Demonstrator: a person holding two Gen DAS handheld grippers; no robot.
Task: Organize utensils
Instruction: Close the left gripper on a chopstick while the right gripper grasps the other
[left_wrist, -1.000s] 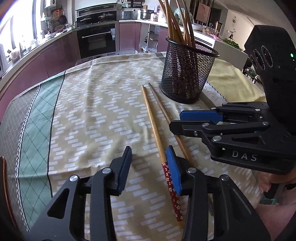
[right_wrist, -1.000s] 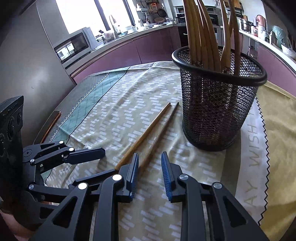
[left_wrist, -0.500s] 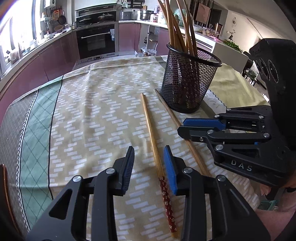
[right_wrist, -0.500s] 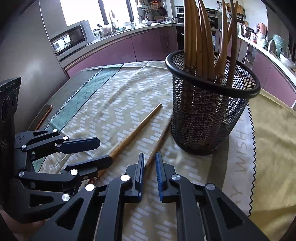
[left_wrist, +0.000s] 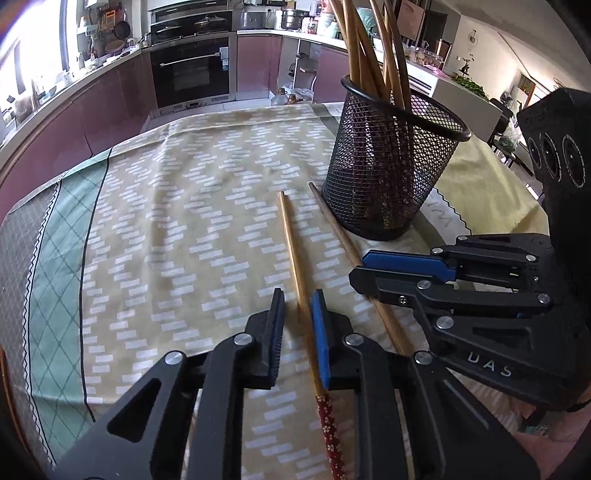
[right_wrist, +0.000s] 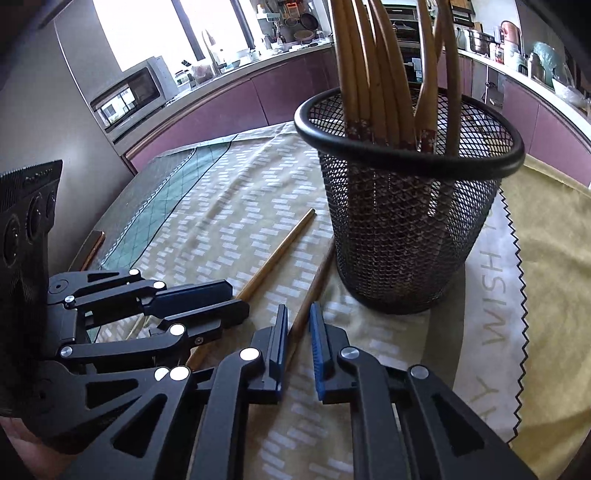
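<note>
Two wooden chopsticks lie side by side on the patterned tablecloth. The left chopstick (left_wrist: 291, 243) has a red flowered end and runs between the fingers of my left gripper (left_wrist: 297, 304), whose jaws are narrowly open around it. The right chopstick (right_wrist: 314, 288) lies beside the black mesh holder (right_wrist: 406, 236) and runs between the fingers of my right gripper (right_wrist: 298, 314), also narrowly open around it. The holder (left_wrist: 391, 162) holds several chopsticks upright. Each gripper shows in the other's view: the right one (left_wrist: 373, 266), the left one (right_wrist: 229, 295).
A yellow cloth (right_wrist: 554, 266) with a zigzag edge lies under and right of the holder. The tablecloth's green border (left_wrist: 55, 258) is at the left. Kitchen counters and an oven (left_wrist: 192, 74) stand beyond the table's far edge.
Both grippers moved forward and down onto the chopsticks. The left jaws narrowed around the left chopstick. The right jaws closed nearly shut, then widened slightly around the right chopstick.
</note>
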